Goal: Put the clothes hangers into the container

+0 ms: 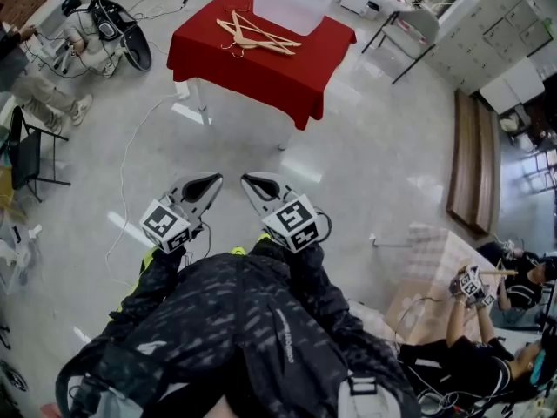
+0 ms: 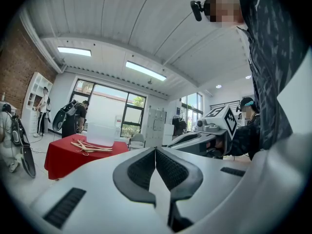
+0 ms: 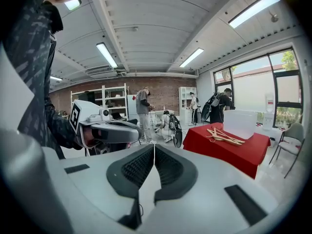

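Tool L (image 1: 211,181), tool R (image 1: 250,181) closed, empty; hangers (image 1: 258,37) by container (image 1: 292,5) on red table (image 1: 261,77); cable (image 1: 127,157) on floor (image 1: 348,172)

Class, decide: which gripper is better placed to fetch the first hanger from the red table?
Right, marginally: the right gripper lines up with the hangers; the left gripper sits offset. Both are shut, empty, far off.

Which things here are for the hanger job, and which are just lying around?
For the job:
- pale wooden clothes hangers on the red-clothed table
- clear plastic container

Just lying about:
- long brown wooden bench
- grey chair
- black folding chair
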Tool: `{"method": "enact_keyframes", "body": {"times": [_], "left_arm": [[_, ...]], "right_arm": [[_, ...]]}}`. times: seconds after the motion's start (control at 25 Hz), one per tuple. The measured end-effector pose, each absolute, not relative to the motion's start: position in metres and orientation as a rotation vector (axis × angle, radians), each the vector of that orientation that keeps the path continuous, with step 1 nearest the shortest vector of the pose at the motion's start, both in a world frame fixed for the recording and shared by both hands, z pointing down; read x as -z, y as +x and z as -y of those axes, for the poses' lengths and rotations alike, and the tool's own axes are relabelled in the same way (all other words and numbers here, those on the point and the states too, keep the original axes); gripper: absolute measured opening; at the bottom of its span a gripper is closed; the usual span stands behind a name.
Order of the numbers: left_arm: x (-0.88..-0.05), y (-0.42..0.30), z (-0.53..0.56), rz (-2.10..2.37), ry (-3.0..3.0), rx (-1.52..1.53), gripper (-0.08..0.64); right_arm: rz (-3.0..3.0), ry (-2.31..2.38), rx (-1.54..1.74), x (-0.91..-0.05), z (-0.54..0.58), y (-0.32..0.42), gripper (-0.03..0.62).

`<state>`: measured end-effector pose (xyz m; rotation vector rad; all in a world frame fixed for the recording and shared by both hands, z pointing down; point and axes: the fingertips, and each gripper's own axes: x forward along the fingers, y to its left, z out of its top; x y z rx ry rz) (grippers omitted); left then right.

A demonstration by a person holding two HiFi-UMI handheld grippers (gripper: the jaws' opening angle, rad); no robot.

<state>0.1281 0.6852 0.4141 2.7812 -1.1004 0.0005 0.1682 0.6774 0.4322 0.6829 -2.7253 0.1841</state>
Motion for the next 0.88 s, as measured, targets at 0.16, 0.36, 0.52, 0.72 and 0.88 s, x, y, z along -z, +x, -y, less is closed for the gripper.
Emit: {"method": "enact_keyframes", "body": {"times": [0.16,0.36,0.52,0.72,0.88], "left_arm": [[-0.424,0.128,-0.68,1.089,2.758,-0.017,0.011],[-0.43,0.127,-0.664,1.084,2.743,-0.014,0.011],[-0.431,0.124,-0.638,1.112,2.742,-0.017,0.011],[-0.432,0.115,-0.597,1.162,2.716,-0.016,0.011],[-0.435,0.107,-0.563,1.2,2.689,-0.022,0.011]], "right_arm": [[2.707,0.643,-0.184,-0.437,-0.674,0.164,0.015],[2.692,0.632,-0.19,-0.443,-0.657,0.163,0.017],[2.691,0.616,-0.168,-0.447,-0.629,0.162,0.016],[2.682,0.57,-0.143,-0.449,-0.587,0.155,0.017],[2.675,0.52,-0.124,-0.453,-0.548,0.149,0.017]]}}
